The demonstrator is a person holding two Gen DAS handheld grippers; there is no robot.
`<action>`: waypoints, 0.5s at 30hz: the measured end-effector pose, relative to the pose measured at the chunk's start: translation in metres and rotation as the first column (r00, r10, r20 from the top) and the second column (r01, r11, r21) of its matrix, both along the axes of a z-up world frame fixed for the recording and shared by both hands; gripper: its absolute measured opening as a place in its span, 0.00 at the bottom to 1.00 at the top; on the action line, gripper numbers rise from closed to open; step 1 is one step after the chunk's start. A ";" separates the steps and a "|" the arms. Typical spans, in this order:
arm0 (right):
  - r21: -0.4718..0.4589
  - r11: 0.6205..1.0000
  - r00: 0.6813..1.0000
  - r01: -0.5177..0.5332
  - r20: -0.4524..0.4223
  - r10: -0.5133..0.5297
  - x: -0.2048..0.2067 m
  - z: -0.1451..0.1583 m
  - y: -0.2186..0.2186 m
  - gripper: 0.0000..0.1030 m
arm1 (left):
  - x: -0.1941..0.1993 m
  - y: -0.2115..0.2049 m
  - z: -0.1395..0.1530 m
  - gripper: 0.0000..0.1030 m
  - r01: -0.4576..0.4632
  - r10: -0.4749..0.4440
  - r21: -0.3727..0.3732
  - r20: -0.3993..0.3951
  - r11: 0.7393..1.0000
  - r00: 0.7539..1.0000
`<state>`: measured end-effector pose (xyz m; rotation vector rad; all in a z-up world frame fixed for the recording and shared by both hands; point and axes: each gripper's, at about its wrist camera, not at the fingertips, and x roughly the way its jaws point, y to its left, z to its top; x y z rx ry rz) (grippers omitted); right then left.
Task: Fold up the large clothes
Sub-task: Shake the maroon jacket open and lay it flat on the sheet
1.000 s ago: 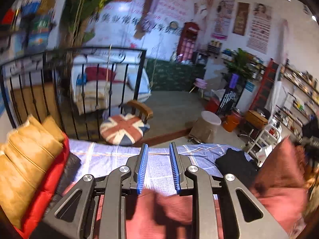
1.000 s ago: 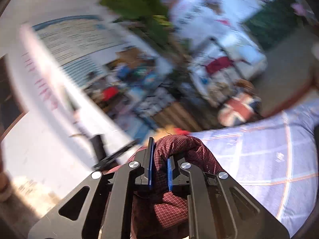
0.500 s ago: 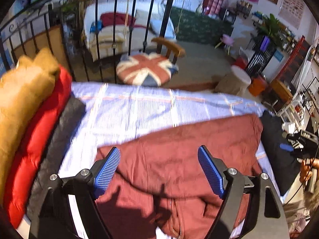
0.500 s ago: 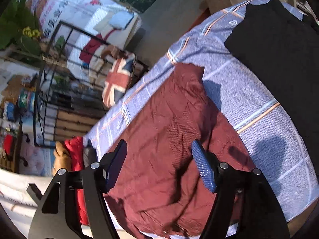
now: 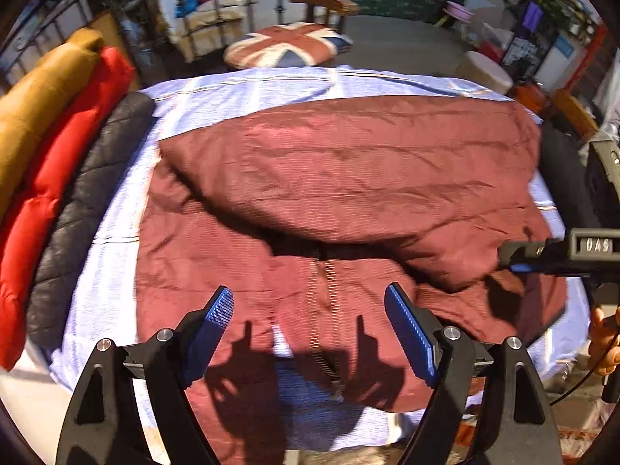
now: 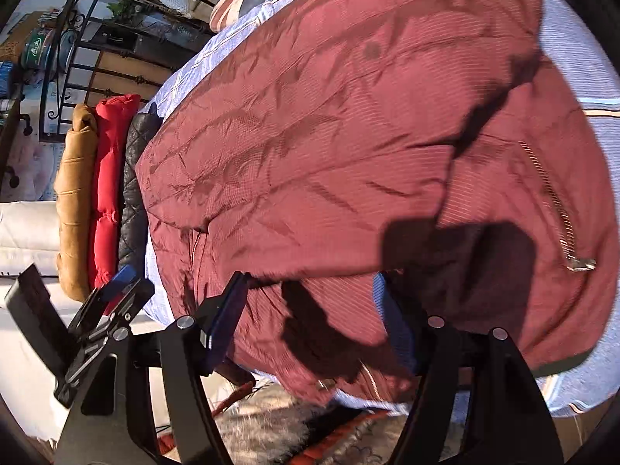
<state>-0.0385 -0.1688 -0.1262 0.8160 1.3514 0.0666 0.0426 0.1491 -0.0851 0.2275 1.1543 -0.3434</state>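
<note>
Sunlit bed (image 5: 116, 279) carries our maroon jacket (image 5: 348, 178) near its front edge; both tools, left (image 5: 310, 321) and right (image 6: 310, 310), gape wide, empty.

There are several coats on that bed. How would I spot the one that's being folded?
Look at the bed with the pale blue checked sheet. Three padded coats lie stacked along its left edge: tan, red and dark quilted. The one being folded is the maroon jacket spread across the middle, alone, part doubled over, with a metal zip down its front.
</note>
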 end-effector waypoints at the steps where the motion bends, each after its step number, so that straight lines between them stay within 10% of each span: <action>1: 0.004 1.000 1.000 0.018 0.014 -0.018 0.006 -0.002 0.001 0.60 | 0.003 0.011 0.001 0.76 -0.030 0.029 0.007 0.004 1.000 1.000; 5: 0.038 0.999 0.998 0.039 0.057 -0.041 0.042 0.010 -0.007 0.18 | 0.009 0.071 -0.006 0.76 -0.162 0.156 0.130 0.053 0.978 0.986; 15: -0.223 0.974 0.930 -0.042 0.348 0.120 0.222 0.135 -0.033 0.11 | 0.022 0.103 0.010 0.76 -0.244 0.236 0.106 0.078 0.964 0.969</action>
